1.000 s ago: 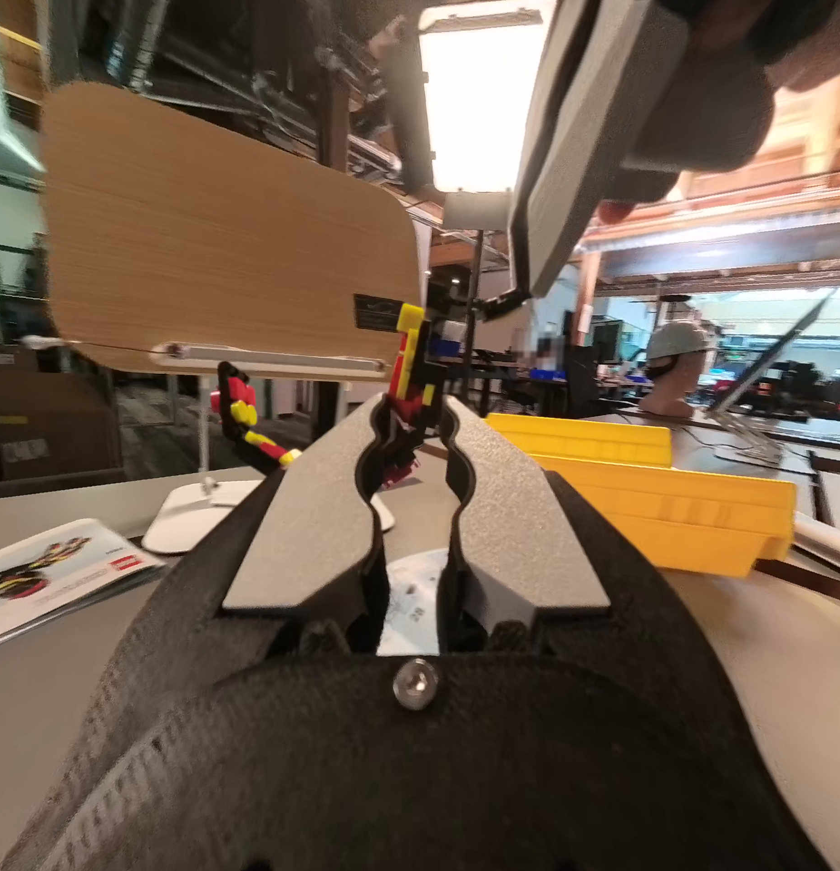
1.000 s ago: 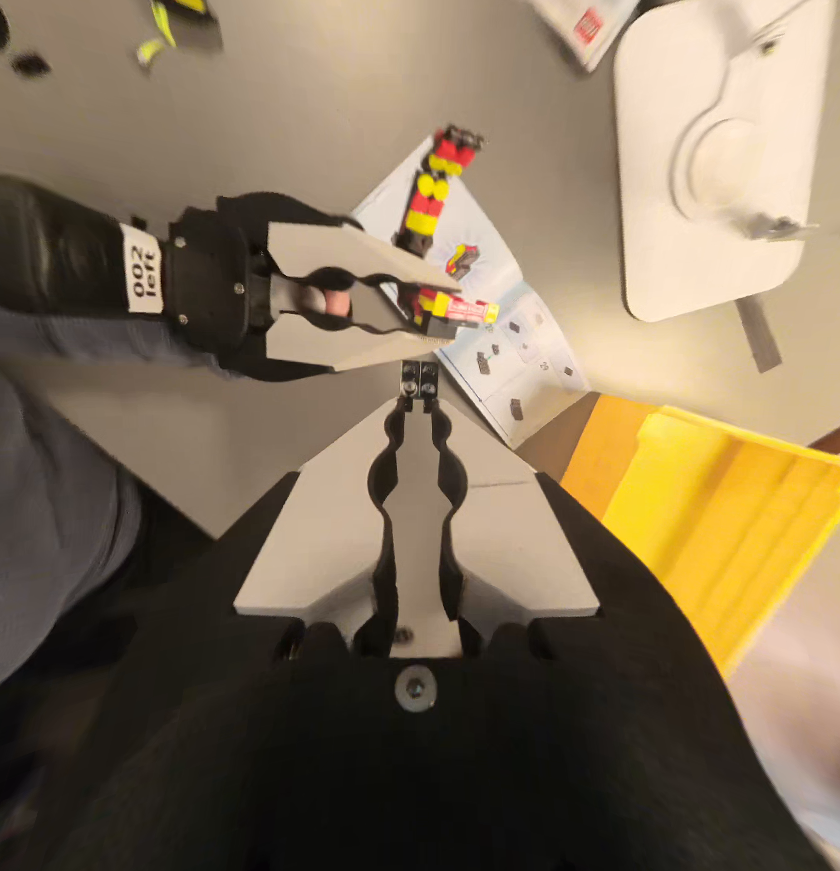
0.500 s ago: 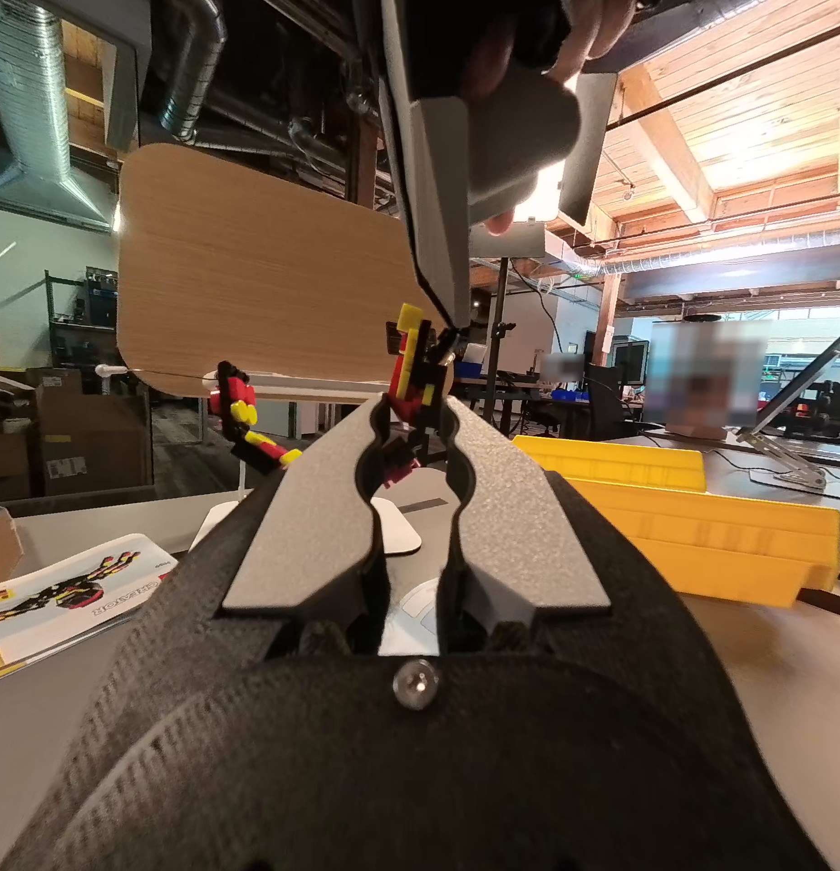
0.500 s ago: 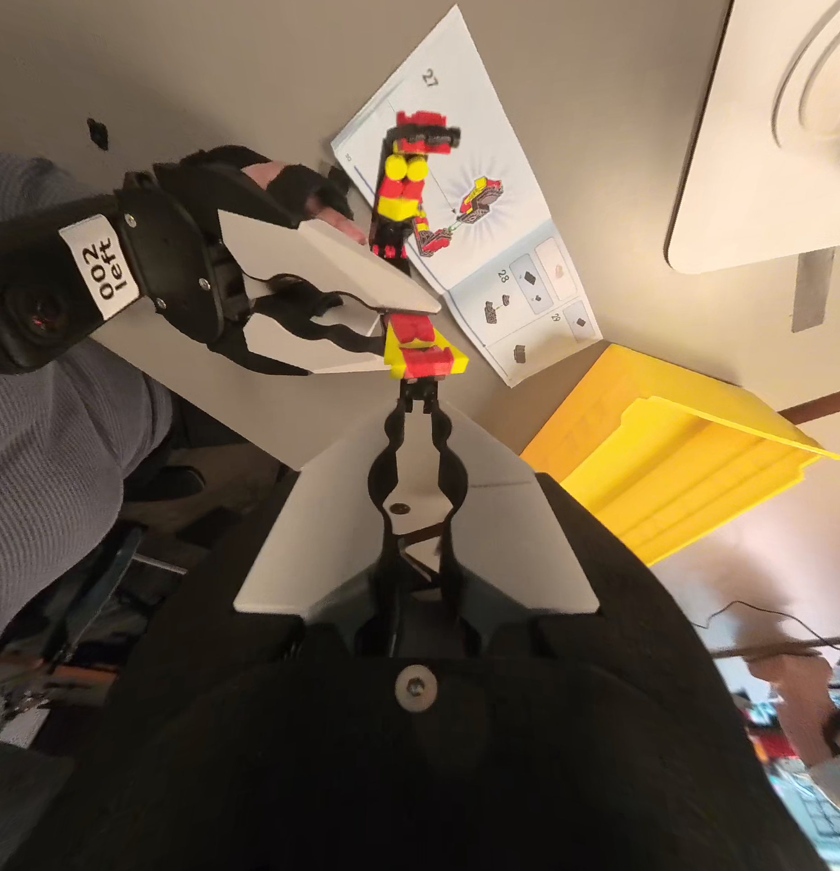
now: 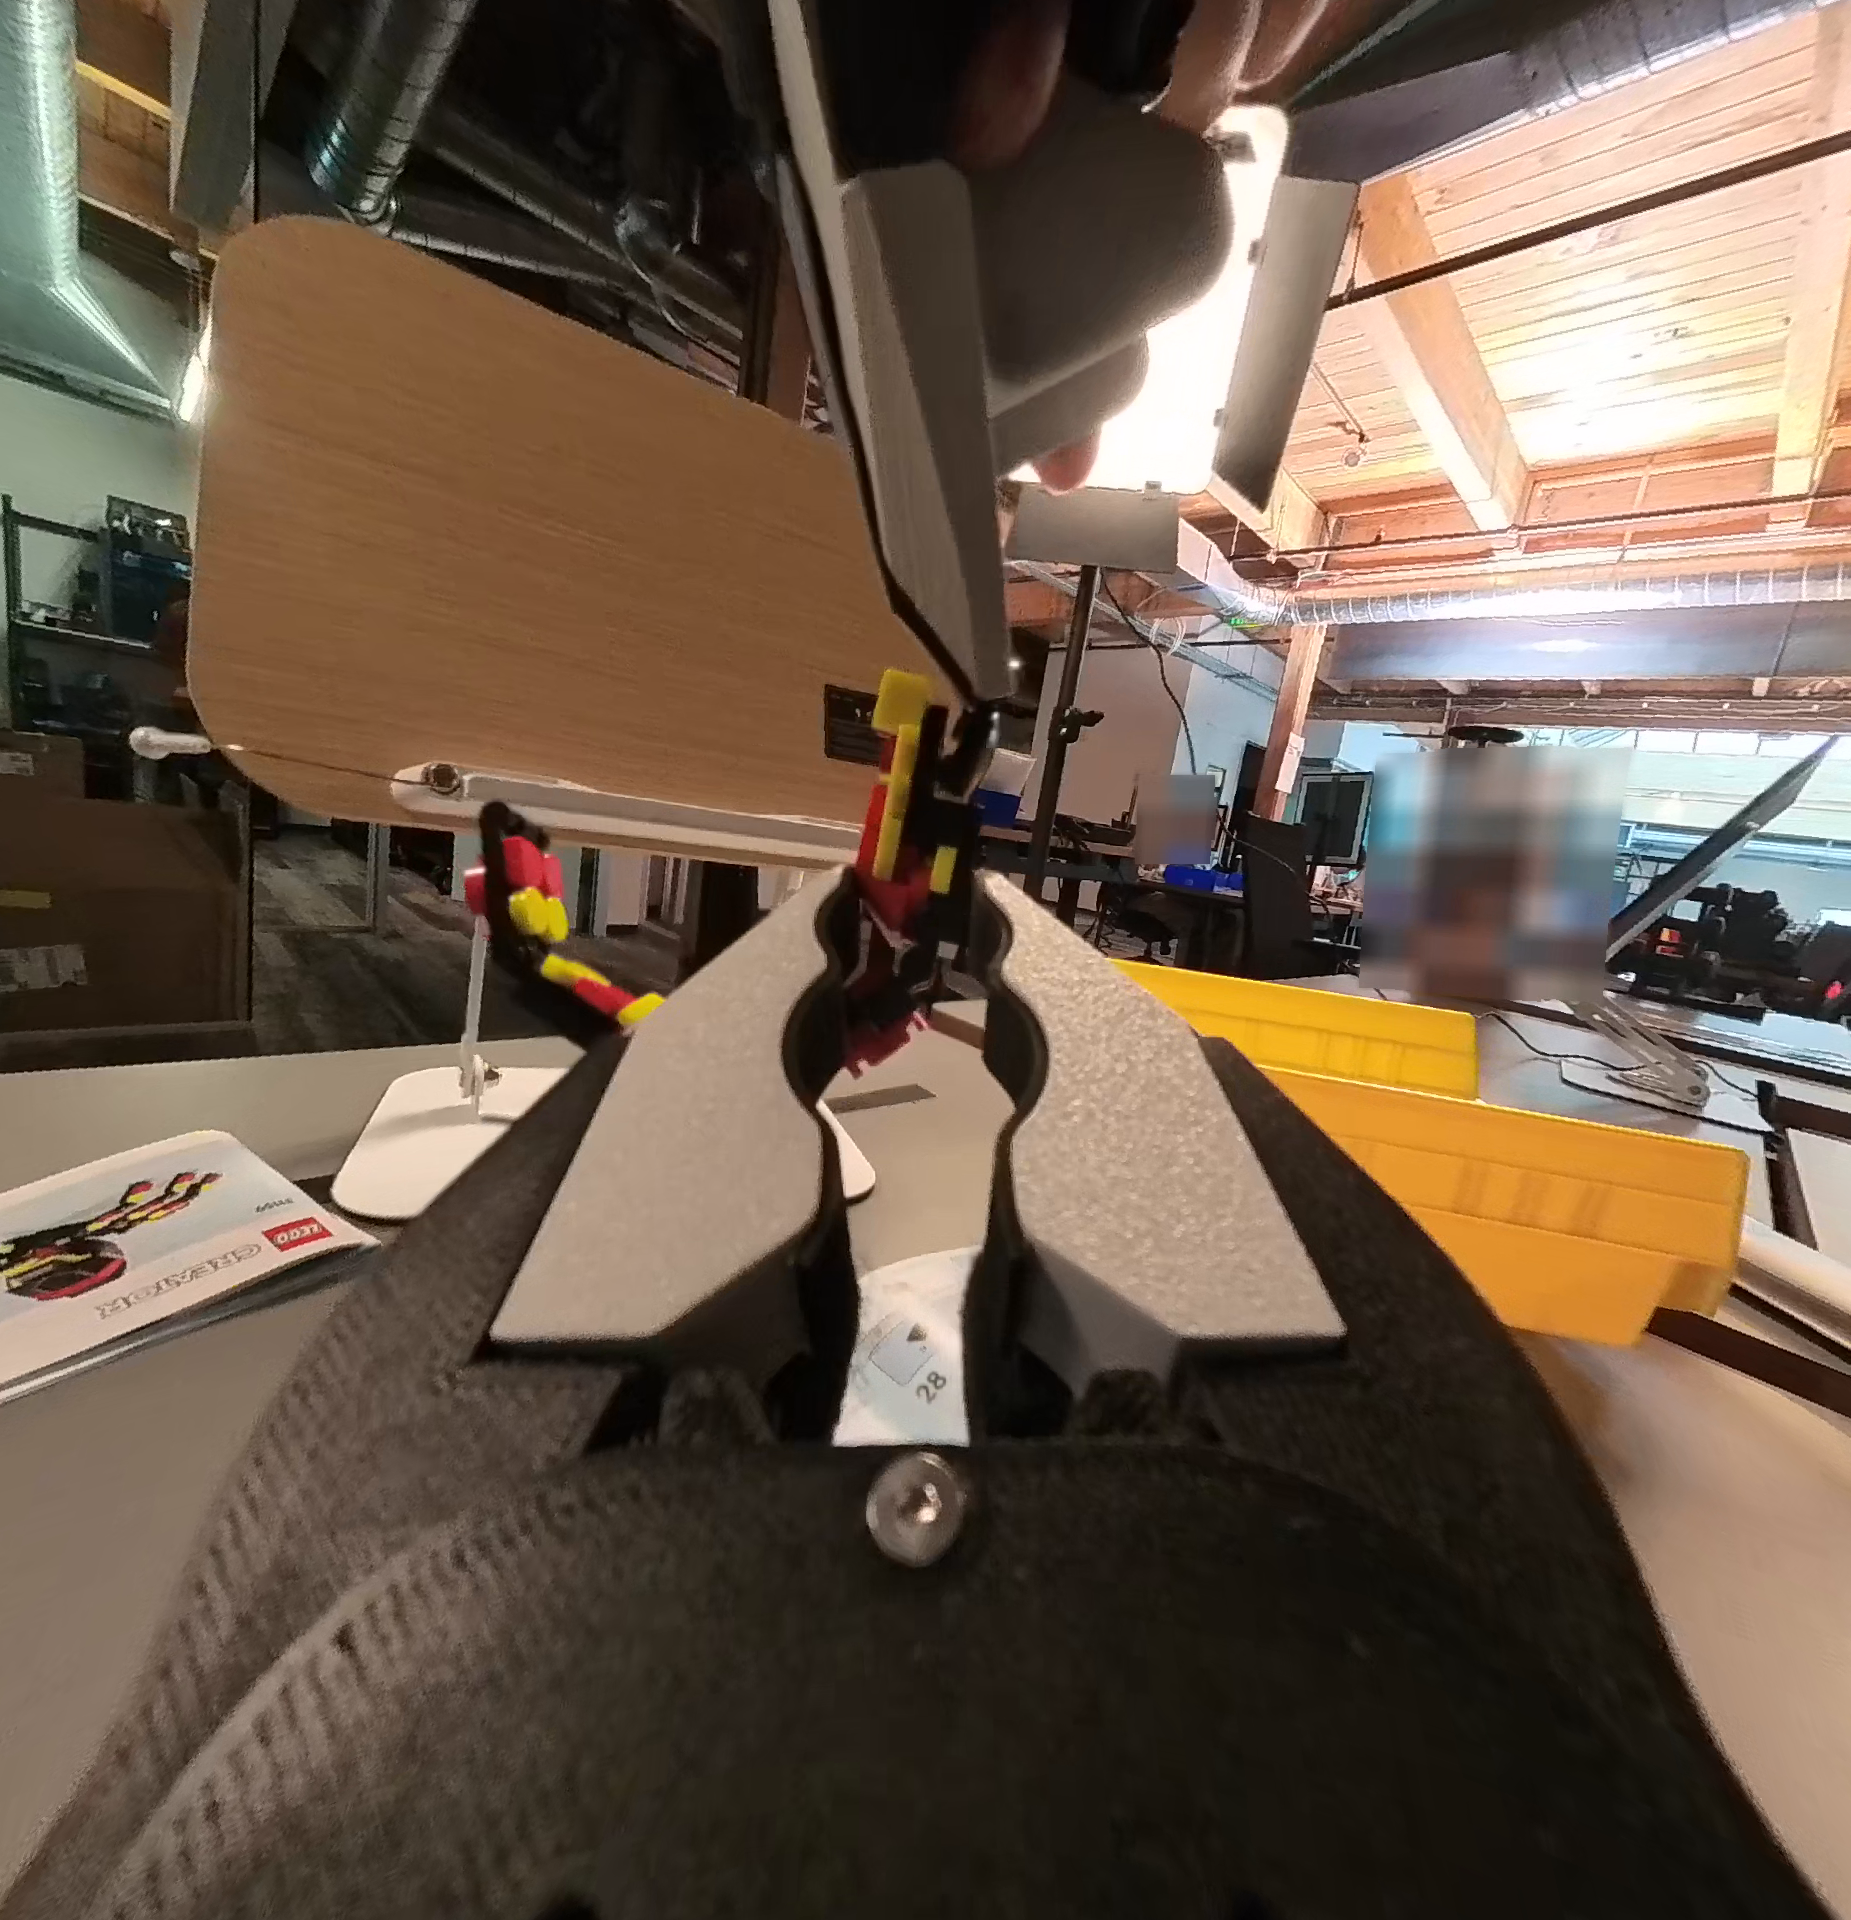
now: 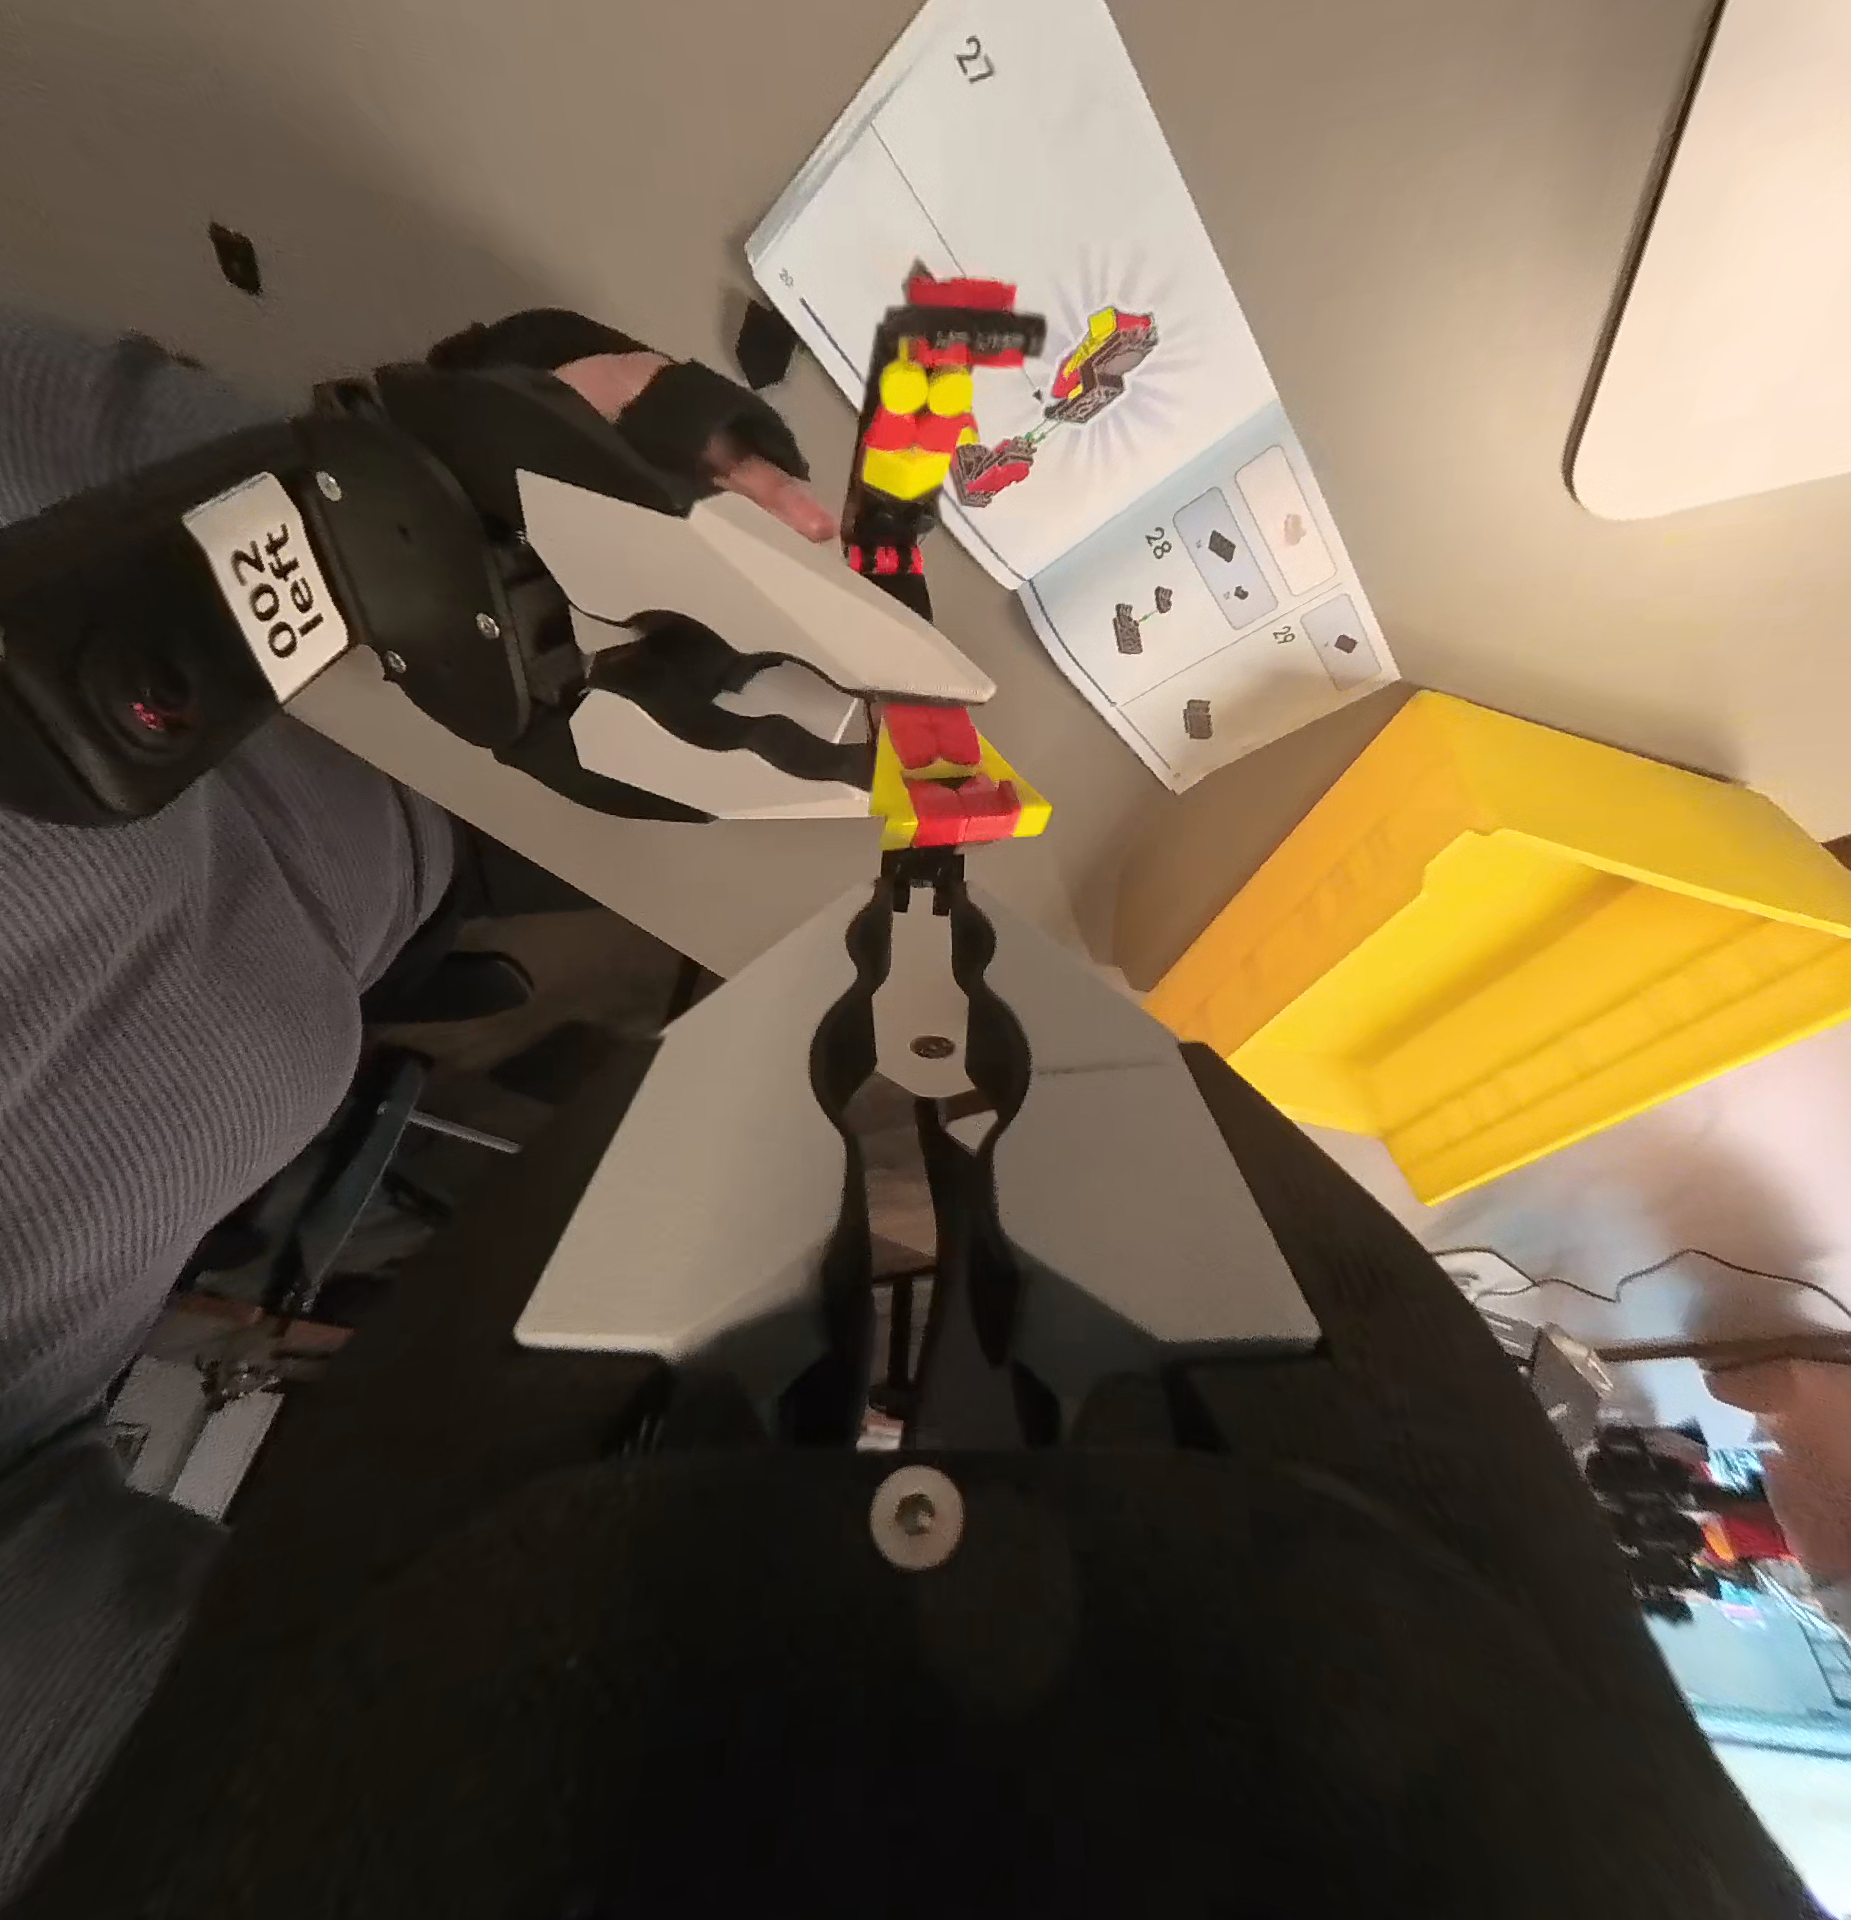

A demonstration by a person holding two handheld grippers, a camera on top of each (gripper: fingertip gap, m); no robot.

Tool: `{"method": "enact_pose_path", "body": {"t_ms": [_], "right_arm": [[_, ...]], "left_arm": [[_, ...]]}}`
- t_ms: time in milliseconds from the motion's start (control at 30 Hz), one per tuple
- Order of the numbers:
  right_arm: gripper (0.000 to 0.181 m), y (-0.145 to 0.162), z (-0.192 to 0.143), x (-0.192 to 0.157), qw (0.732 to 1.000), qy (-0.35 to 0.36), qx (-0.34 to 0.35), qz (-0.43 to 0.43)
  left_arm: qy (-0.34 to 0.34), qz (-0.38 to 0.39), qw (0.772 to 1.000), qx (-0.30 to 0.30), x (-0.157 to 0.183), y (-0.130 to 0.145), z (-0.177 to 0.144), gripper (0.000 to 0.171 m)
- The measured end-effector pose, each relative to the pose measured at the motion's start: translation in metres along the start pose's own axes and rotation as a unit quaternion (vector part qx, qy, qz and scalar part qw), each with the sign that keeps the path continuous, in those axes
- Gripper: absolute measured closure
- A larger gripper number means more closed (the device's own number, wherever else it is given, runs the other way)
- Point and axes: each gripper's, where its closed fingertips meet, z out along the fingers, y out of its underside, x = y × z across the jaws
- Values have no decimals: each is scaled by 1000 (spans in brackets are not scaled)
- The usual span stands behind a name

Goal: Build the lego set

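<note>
My left gripper (image 5: 908,883) is shut on a red, yellow and black lego model (image 5: 900,831) and holds it upright above the table. The model's jointed tail (image 5: 531,914) hangs out to the left. My right gripper (image 6: 919,883) is shut on a small black piece (image 6: 919,868) and presses it against the yellow and red end of the model (image 6: 957,800). In the left wrist view the right gripper (image 5: 962,665) comes down from above onto the model's top. In the right wrist view the left gripper (image 6: 910,748) reaches in from the left, held by a gloved hand.
An open instruction booklet (image 6: 1087,416) lies on the grey table under the model. A yellow bin (image 6: 1523,935) sits to the right. A wooden board (image 5: 505,582) on a white stand stands behind. A closed booklet (image 5: 121,1247) lies at the left. My left and right fingertips are right by each other.
My right gripper has brought the black piece from just short of the model up against its end. My left gripper has turned the model and kept its hold.
</note>
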Motion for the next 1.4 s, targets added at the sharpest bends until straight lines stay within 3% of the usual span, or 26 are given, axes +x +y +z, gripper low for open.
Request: {"method": "enact_pose_path", "body": {"t_ms": [700, 967, 1400], "right_arm": [[172, -17, 1, 8, 997, 17, 55, 56], [172, -32, 5, 9, 997, 34, 36, 65], [172, -46, 8, 14, 996, 33, 10, 87]], "left_arm": [[4, -111, 994, -1, -7, 6, 0, 153], [-22, -199, 980, -4, -25, 16, -2, 153], [-32, -199, 980, -5, -27, 18, -4, 153]]}}
